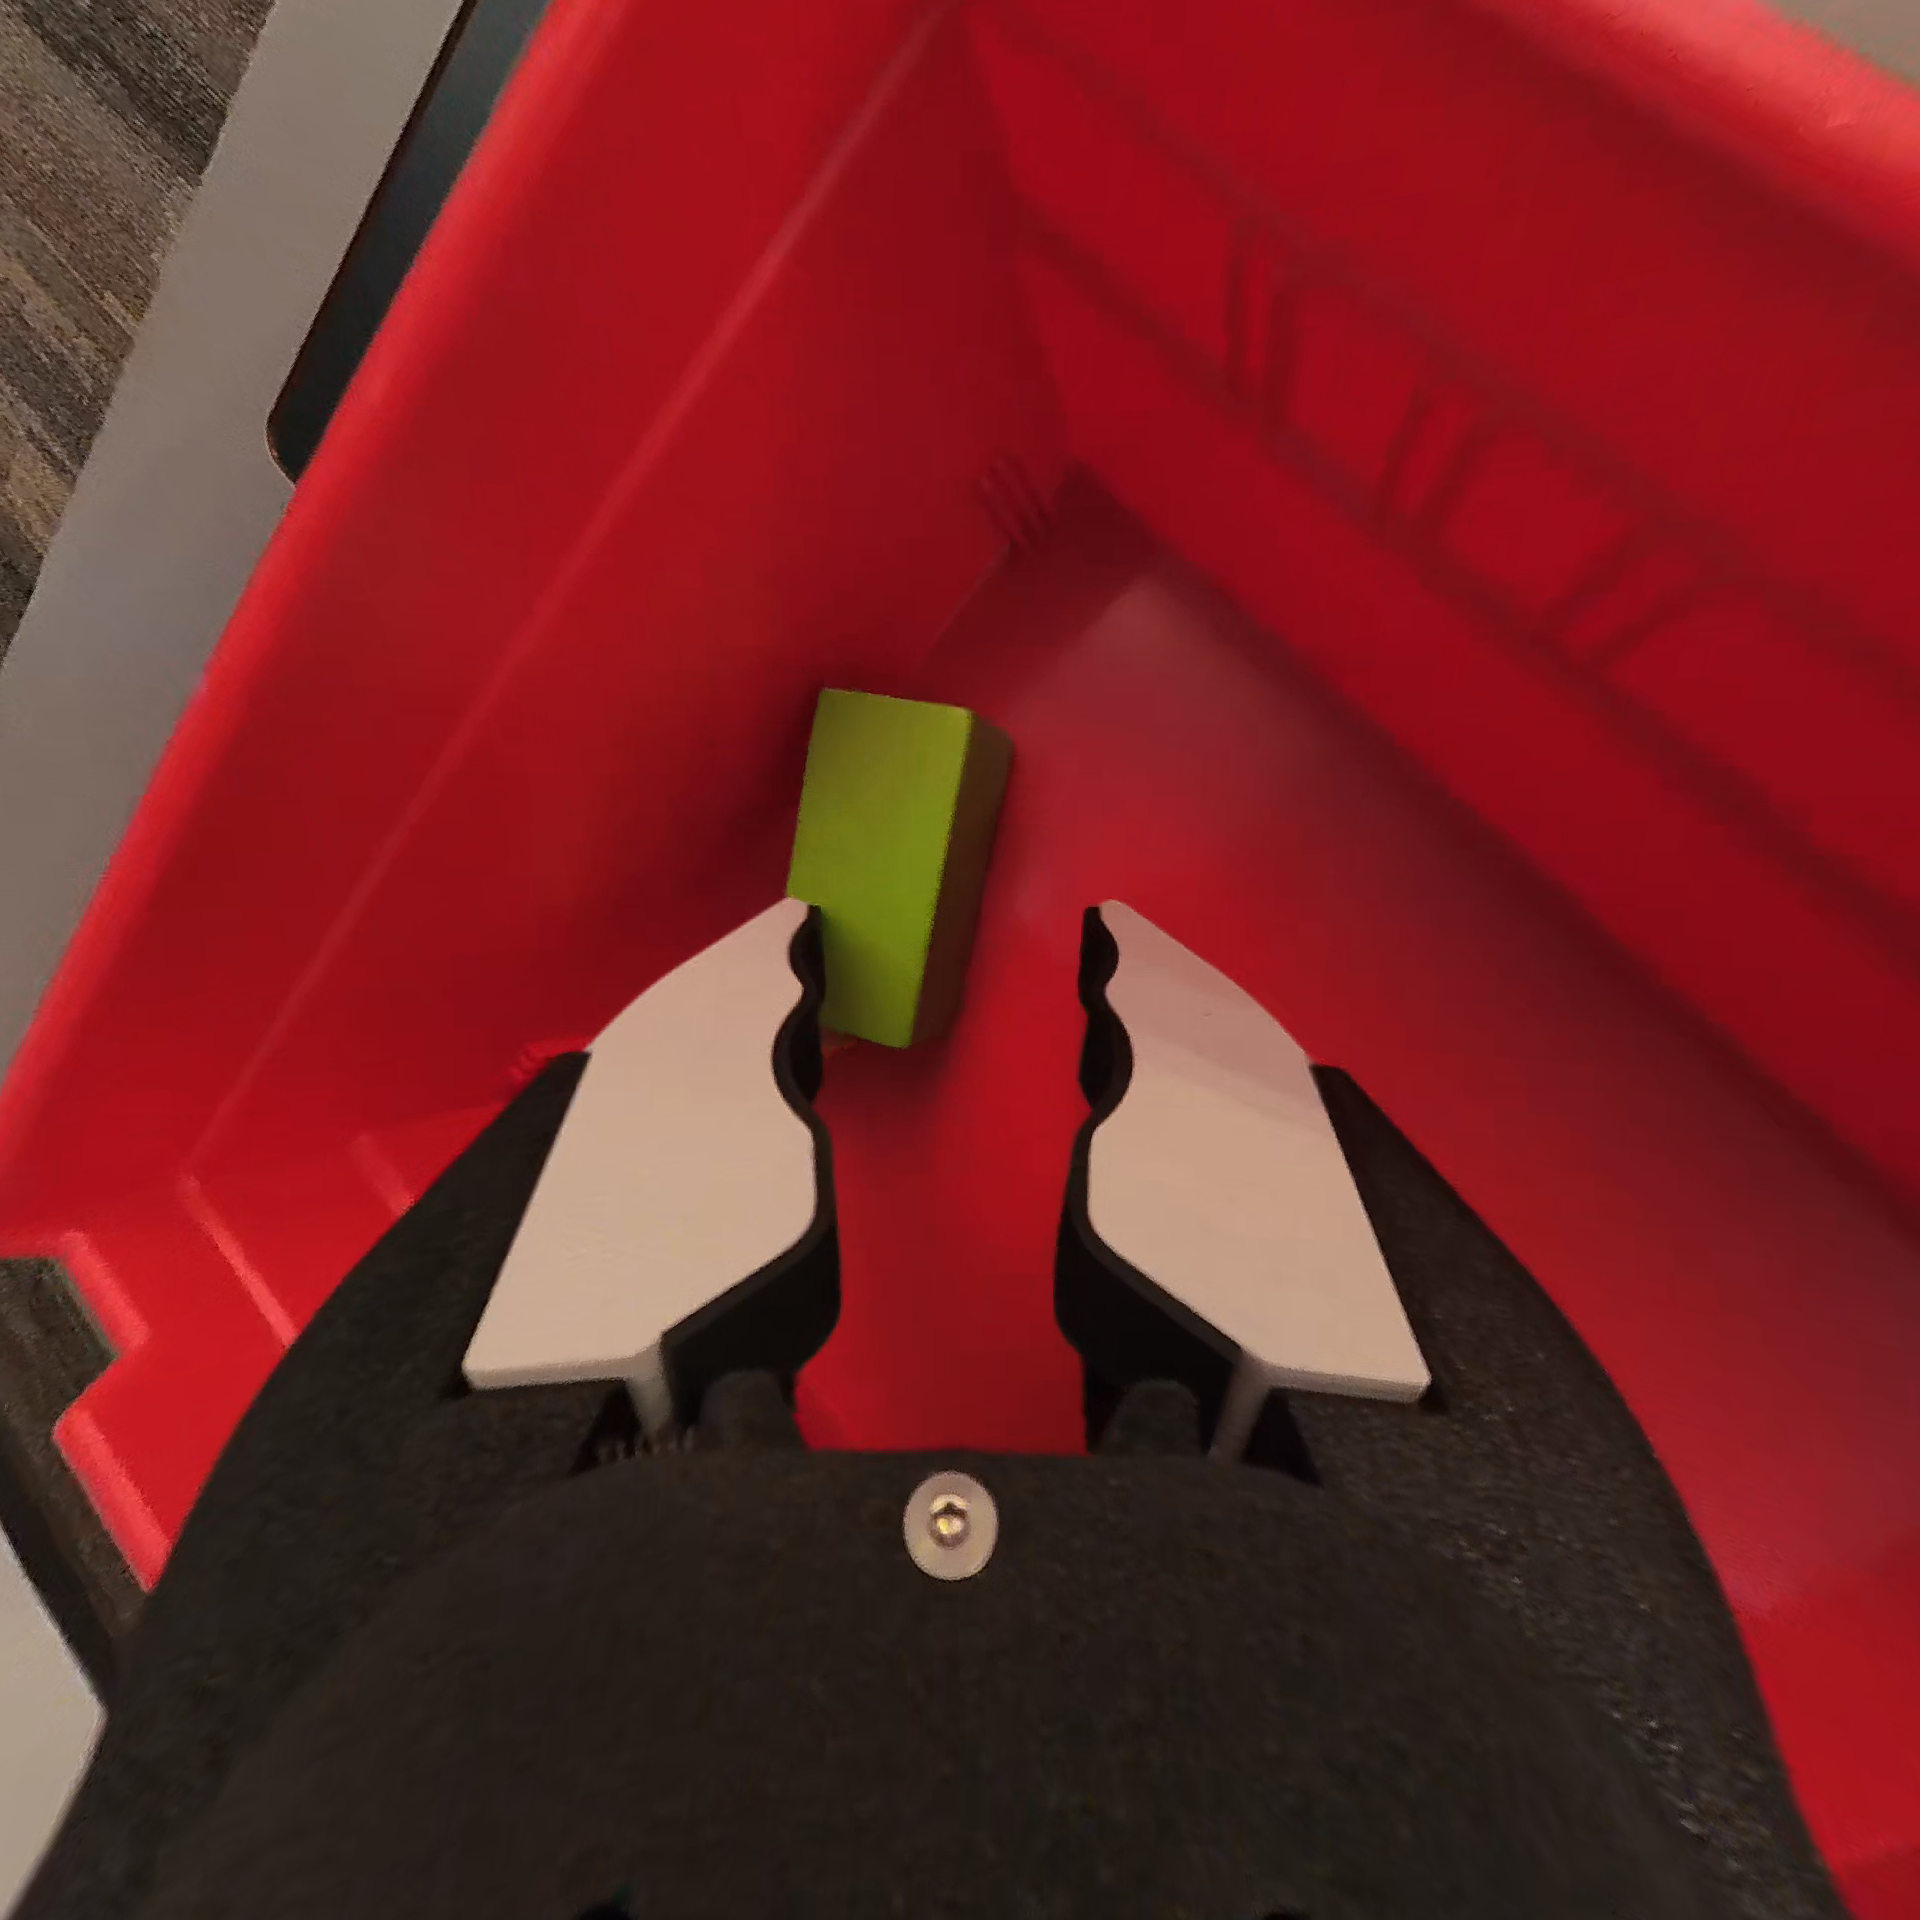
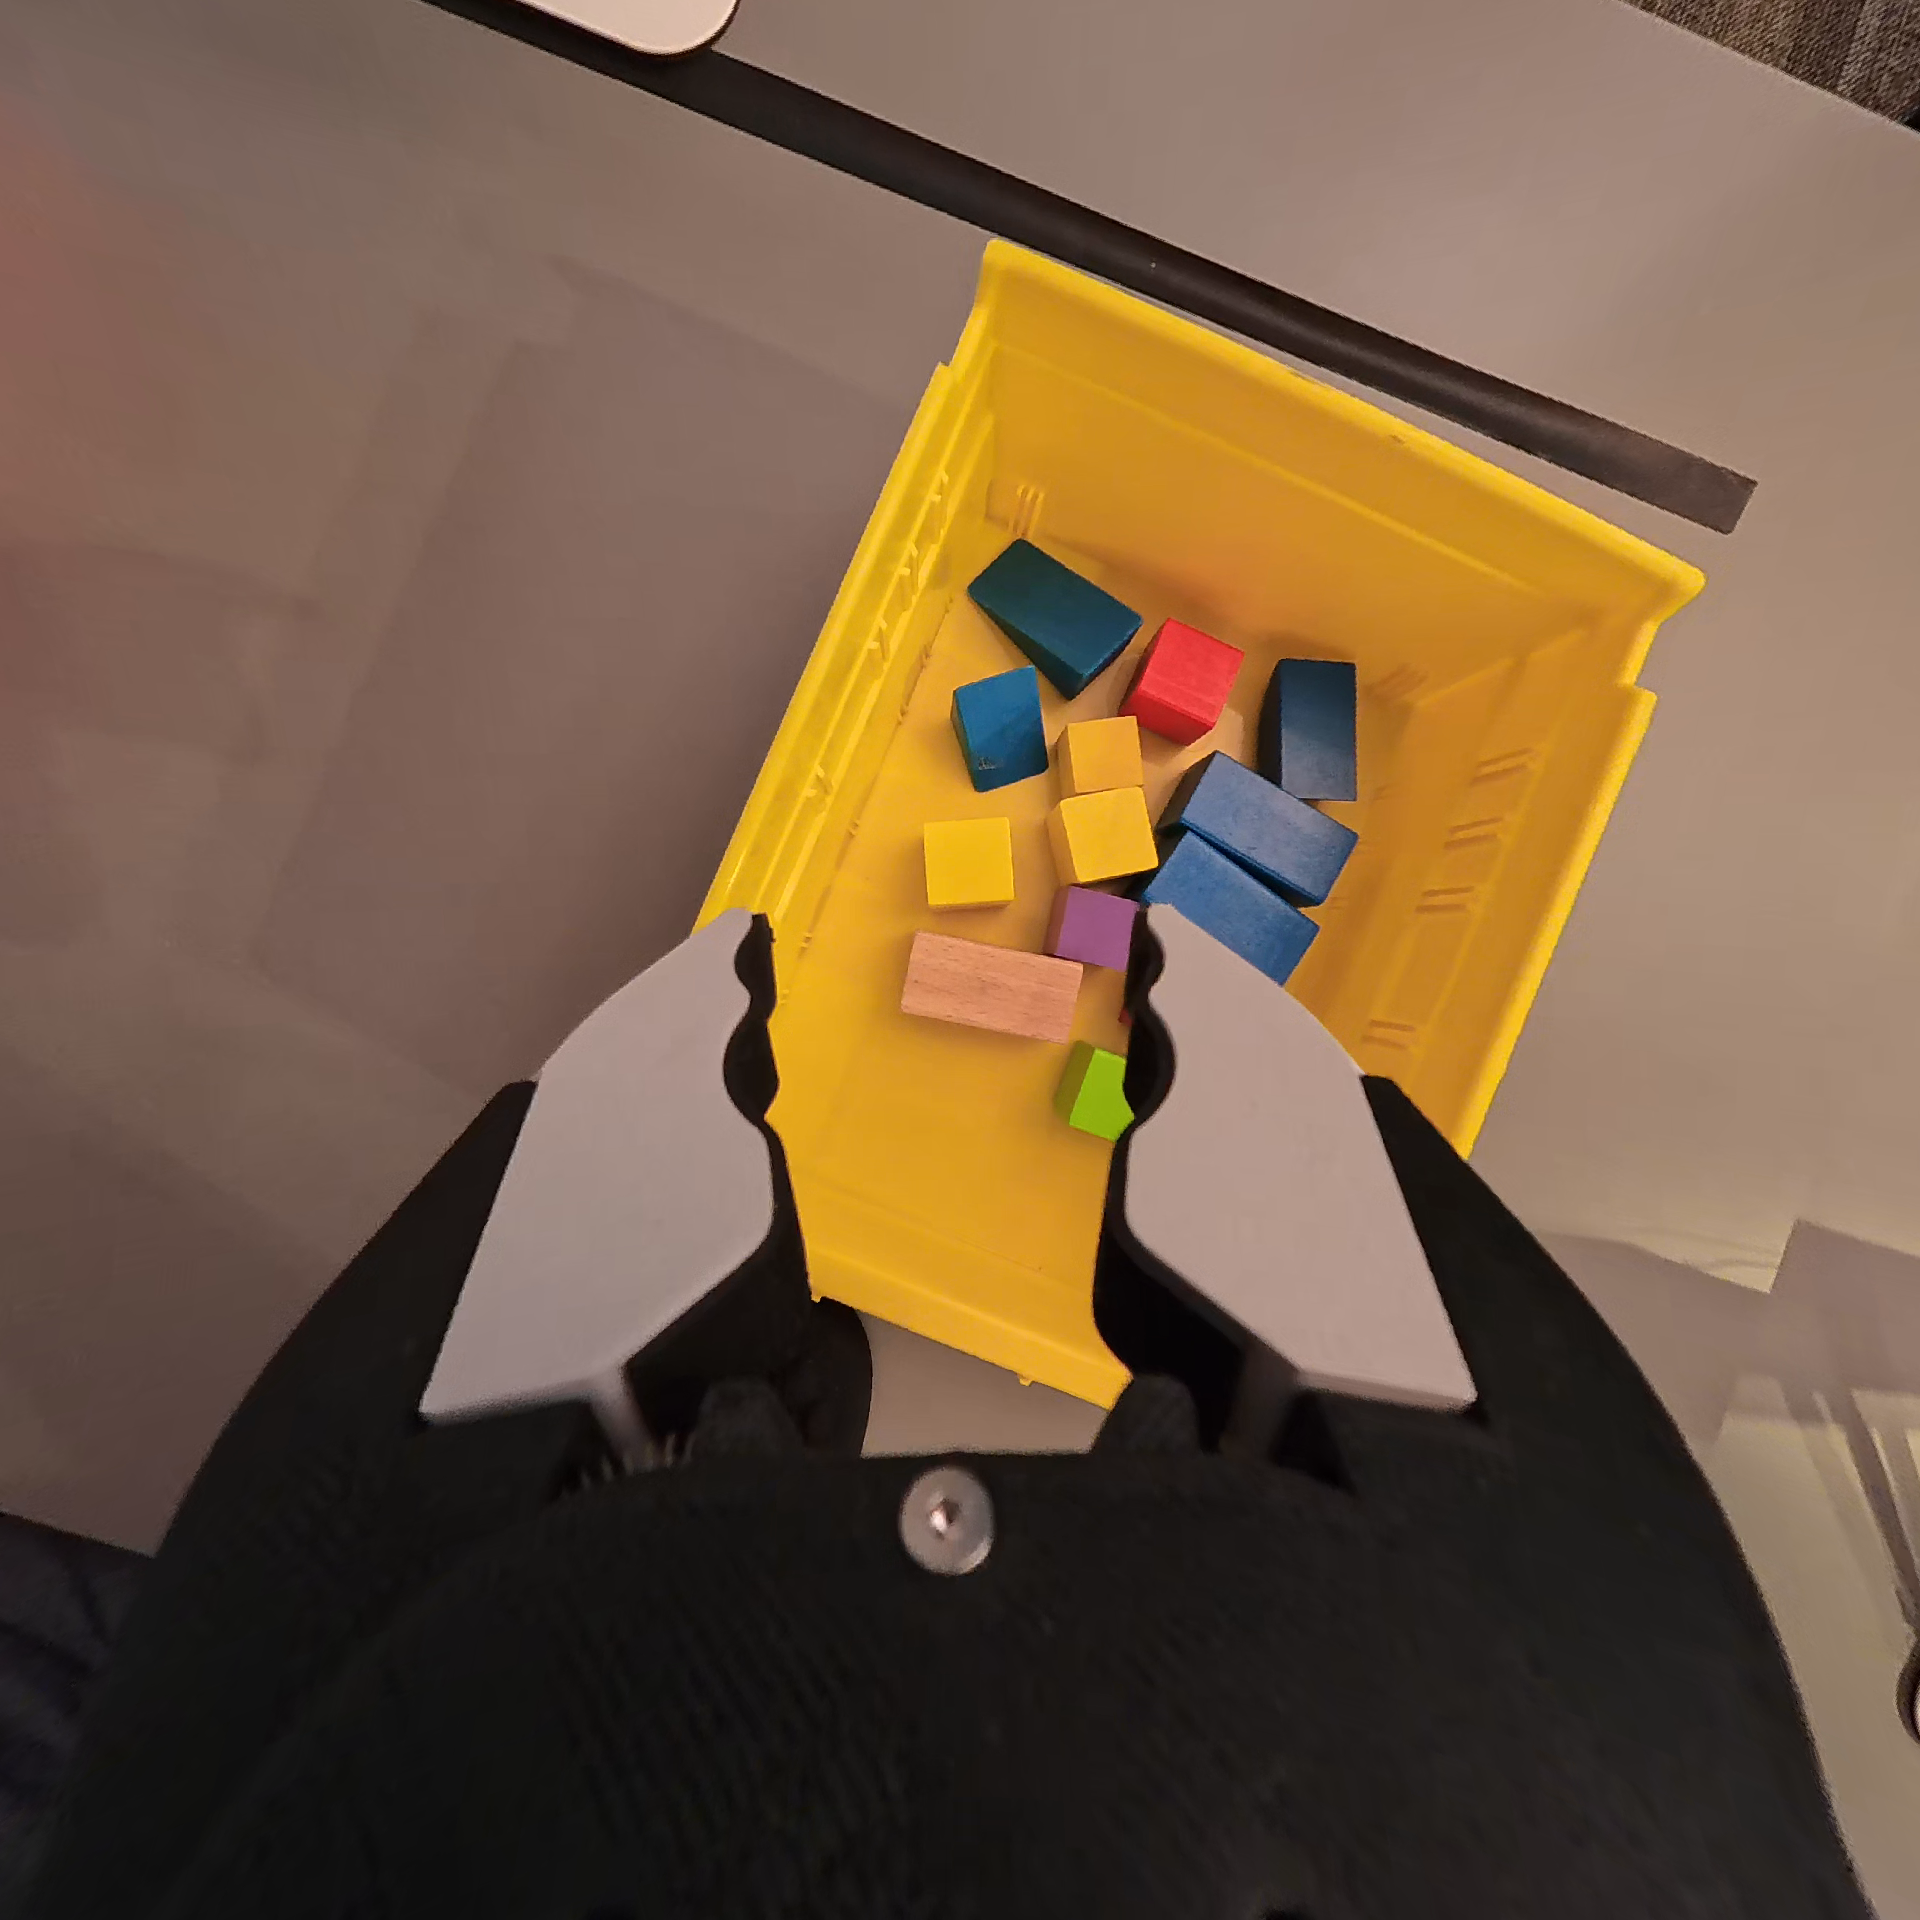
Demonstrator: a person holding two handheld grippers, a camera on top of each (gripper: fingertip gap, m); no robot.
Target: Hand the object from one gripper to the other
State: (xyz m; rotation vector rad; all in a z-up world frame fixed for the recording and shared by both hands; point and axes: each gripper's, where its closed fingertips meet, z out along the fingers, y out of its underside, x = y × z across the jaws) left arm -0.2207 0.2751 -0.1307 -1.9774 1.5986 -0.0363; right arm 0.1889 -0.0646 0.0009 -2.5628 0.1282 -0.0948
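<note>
- The left tool point(image 1: 945, 914) is down inside the red bin point(image 1: 623, 582), its jaws spread wide and holding nothing. The green block point(image 1: 883, 862) lies on the bin floor just ahead of it, close to the bin wall on the tool's left, and the left finger point(image 1: 686, 1122) looks to be touching or nearly touching the block's near corner.
- The block sits off-centre in the gap, hard by the left finger. Closing from here would likely push it sideways or twist it rather than clamp it squarely.
- The wall leaves little room on that side; the left finger could jam against it or ride up onto the block.
- A grip on the near end alone would leave the block hanging long, so it could pivot or slip out on the lift, and leave little free surface for the other tool to take.
- The right tool point(image 2: 951, 925) hangs over the yellow bin point(image 2: 1299, 488) on the grey desk point(image 2: 364, 623), jaws equally wide and empty, with mixed coloured blocks point(image 2: 1101, 831) below it.
- It is aimed into that bin, not toward the left tool; I judge a handover cannot happen until it turns, and a late turn invites a clash or a drop.
</note>
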